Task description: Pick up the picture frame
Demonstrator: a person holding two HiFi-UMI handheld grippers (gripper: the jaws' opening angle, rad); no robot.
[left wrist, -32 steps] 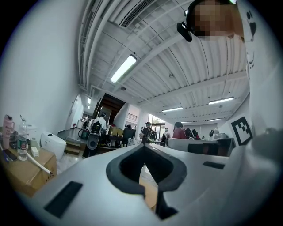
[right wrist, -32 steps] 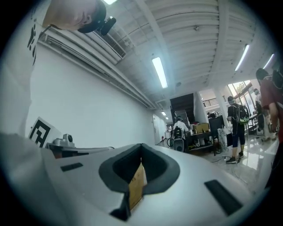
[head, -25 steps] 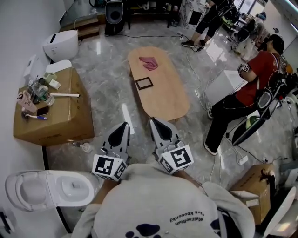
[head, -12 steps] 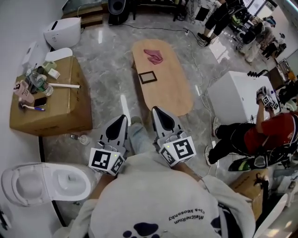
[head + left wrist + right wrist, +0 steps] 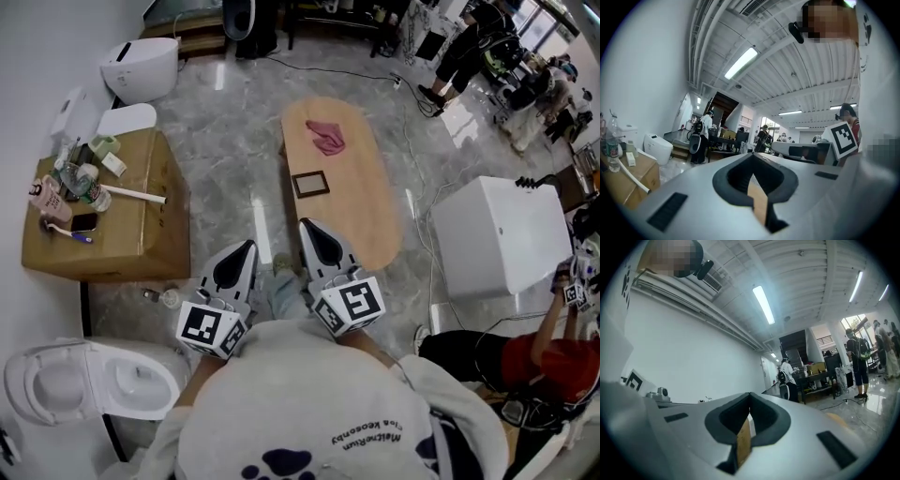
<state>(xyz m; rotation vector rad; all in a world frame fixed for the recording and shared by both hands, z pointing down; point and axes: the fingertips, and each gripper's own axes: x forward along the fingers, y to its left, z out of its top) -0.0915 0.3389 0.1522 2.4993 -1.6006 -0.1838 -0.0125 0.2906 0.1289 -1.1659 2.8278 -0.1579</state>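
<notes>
The picture frame (image 5: 310,184) lies flat on the low table (image 5: 370,220), about mid-length and toward the table's left edge in the head view. It is a thin, dark, rectangular border around a pale centre that matches the tabletop. The table has an elongated oval top in a light, smooth wood finish. A crumpled pink cloth (image 5: 327,137) rests on the far half, beyond the frame and apart from it.

The left gripper (image 5: 247,247) and right gripper (image 5: 306,226) are held side by side, pointing level toward the table's near end. Each has a smooth grey tapered shell with a dark matte pad recess. Each carries a cube (image 5: 214,328) with black-and-white square markers at its rear. In each gripper view the jaws meet along a closed seam with nothing clamped between them. Neither gripper touches the frame, which lies ahead of them on the tabletop, closer to the right gripper's line.

The floor (image 5: 225,141) is glossy grey stone with a marbled pattern. A brown cardboard box (image 5: 141,230) stands left of the table, with small clutter on its top. A glossy white toilet (image 5: 84,380) stands at lower left. A white box-shaped unit (image 5: 502,234) stands right of the table.
</notes>
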